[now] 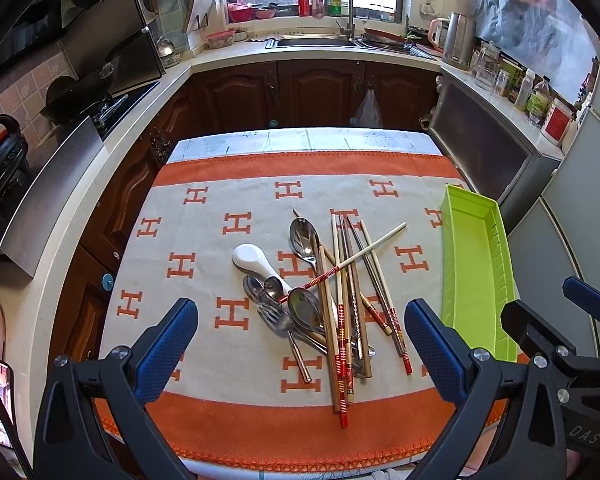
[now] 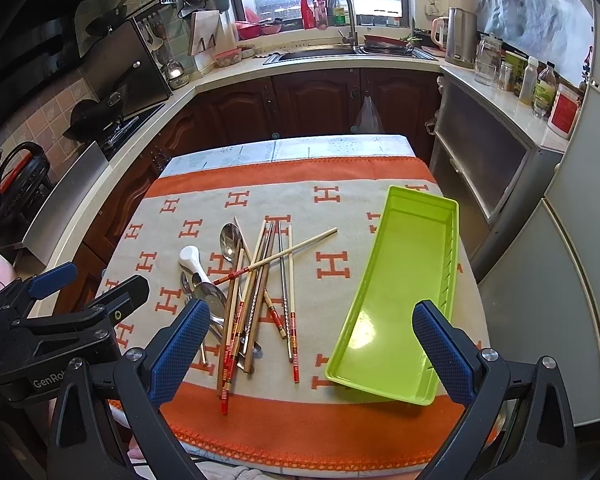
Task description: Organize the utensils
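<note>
- Lying in one tangled heap (image 1: 324,304) on the orange-and-cream cloth, just left of the green tray (image 2: 404,300) and not touching it: nothing sorted yet, judging by the tray's bare floor.
- Crossing each other in that heap: bamboo and red-banded chopsticks (image 1: 342,360), with one pale chopstick (image 1: 364,254) lying slantwise over the rest, its far tip pointing toward the tray.
- Resting on the heap's side away from the tray: a white ceramic soup spoon (image 1: 252,260), bowl up, handle running under the metal pieces.
- Mingling beside it: steel spoons (image 1: 304,236), one far from the camera, others nearer, and a steel fork (image 1: 278,316) with tines facing away from the tray.
- Sitting lengthwise along the cloth's right edge: the tray itself, holding nothing, slotted wall on the far side from the heap.
- Hovering above the near edge of the cloth, left of the tray: the left gripper (image 1: 300,352), jaws spread wide, gripping nothing, framing the heap's near end.
- Hanging closer to the tray: the right gripper (image 2: 312,356), jaws likewise wide apart and holding nothing, one blue finger (image 2: 444,352) over the tray's near corner, the other over the heap's edge.
- Remaining, as a judgement: the whole job, meaning separating chopsticks from spoons and fork, then laying them in the tray.
- Covering the table (image 2: 260,146) beneath: the cloth (image 2: 300,172).
</note>
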A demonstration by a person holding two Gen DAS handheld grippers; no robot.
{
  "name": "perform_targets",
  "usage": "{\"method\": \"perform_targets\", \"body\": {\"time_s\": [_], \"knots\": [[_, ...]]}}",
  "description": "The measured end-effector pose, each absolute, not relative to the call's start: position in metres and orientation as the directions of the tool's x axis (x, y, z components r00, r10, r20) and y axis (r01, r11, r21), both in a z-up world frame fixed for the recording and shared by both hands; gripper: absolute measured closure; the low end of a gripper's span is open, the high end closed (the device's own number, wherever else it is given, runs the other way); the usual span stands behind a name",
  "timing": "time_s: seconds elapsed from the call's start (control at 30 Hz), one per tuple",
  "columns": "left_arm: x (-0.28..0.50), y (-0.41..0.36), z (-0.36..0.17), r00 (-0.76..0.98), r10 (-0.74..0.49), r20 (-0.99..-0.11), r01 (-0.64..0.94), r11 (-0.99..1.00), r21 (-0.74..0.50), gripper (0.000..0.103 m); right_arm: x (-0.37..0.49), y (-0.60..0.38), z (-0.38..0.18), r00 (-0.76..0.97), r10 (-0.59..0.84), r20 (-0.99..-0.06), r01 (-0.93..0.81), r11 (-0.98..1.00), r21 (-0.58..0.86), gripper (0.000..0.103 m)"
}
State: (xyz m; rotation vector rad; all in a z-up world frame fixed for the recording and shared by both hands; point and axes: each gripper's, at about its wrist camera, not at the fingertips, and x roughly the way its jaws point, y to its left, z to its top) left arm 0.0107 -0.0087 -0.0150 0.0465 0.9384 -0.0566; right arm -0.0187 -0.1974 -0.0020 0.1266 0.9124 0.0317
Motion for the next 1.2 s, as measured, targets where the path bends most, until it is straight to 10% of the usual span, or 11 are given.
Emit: {"method": "perform_targets", "body": {"time_s": [0.9,1.2], "knots": [[0.024,-0.001,-0.014,0.584,-0.039,-0.810,0.070,0.998,0.002,0.001,-0.012,-0.188,0.008,0.634,0.068,-0.770,-0.004,0.996,0.084,0.000],[0.060,0.013,0.007,0.633,-0.008,-0.774,0.033,0.999,0.017,0.001,0.033,-0.208,0.017,0.580,0.225,-0.782,0.006,0.960,0.281,0.001]]}}
